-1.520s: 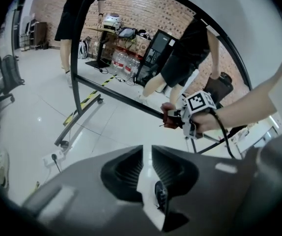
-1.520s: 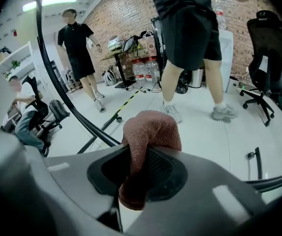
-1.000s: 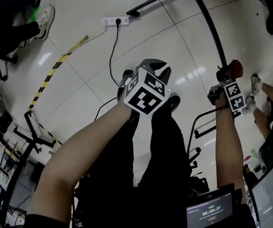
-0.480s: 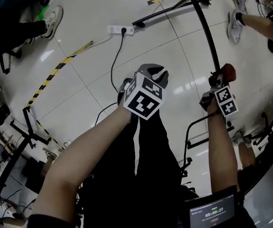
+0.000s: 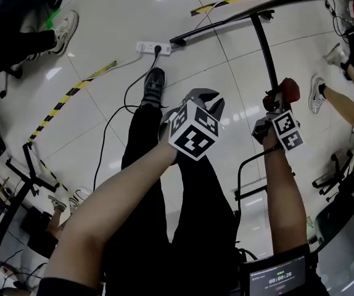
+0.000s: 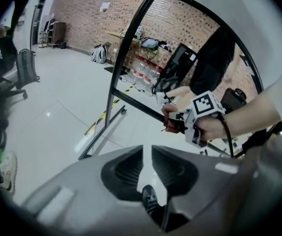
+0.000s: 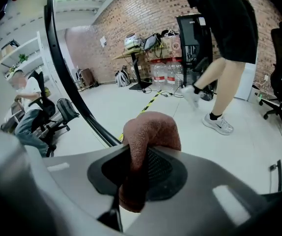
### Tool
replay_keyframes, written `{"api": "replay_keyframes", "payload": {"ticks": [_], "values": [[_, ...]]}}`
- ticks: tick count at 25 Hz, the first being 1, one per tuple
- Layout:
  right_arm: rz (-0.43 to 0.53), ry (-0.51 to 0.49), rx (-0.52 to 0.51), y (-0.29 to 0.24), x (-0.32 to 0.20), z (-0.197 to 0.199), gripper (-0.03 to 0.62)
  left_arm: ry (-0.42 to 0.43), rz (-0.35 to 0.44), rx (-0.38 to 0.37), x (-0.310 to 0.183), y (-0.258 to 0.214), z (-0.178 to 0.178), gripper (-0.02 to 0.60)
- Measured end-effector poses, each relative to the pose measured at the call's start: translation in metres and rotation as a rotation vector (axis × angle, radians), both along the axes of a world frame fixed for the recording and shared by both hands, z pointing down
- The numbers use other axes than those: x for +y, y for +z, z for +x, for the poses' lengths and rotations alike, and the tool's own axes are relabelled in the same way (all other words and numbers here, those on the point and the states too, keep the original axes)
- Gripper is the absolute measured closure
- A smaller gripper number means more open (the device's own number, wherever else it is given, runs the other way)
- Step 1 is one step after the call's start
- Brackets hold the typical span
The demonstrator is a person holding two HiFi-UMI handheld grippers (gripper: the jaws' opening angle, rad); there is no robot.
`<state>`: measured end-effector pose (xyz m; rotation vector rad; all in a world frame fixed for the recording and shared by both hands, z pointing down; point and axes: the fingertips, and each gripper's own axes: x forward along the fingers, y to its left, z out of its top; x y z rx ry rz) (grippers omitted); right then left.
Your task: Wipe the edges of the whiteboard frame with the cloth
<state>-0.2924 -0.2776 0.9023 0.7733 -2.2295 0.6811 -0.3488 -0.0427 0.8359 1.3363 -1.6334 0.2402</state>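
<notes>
Right gripper [image 5: 280, 98] fingers pinch the reddish cloth [image 7: 151, 132] by the black frame [image 5: 264, 45], right of centre; left gripper [image 5: 205, 99] hovers mid-picture, fingers slightly spread, holding nothing

Your cloth [image 7: 150, 132]: rust-brown. Frame [image 5: 262, 42]: black. Your left marker cube [image 5: 194, 134]: black-and-white squares. Floor [image 5: 103, 36]: glossy white tiles. Floor tape [image 5: 60, 105]: yellow-and-black stripes.

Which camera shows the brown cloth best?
The right gripper view: the cloth fills its centre, clamped between the fingers. The head view shows only a small reddish tip; the left gripper view, a distant dark scrap.
</notes>
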Motion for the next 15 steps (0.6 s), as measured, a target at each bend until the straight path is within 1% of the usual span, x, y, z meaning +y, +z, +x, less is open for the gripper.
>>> {"api": "replay_keyframes", "payload": {"ticks": [3, 6, 10, 15], "values": [[0.008, 0.008, 0.0, 0.0, 0.002, -0.015, 0.525, 0.027, -0.023, 0.0, 0.011, 0.005, -0.016, 0.529], [0.026, 0.051, 0.008, -0.001, 0.0, -0.019, 0.525, 0.045, -0.022, 0.011, 0.017, 0.002, -0.032, 0.529], [0.033, 0.095, 0.0, -0.003, 0.0, -0.031, 0.525, 0.029, -0.025, 0.027, 0.022, 0.002, -0.056, 0.529], [0.036, 0.104, -0.014, -0.004, 0.001, -0.051, 0.524, 0.018, -0.011, 0.03, 0.017, 0.003, -0.08, 0.529]]}}
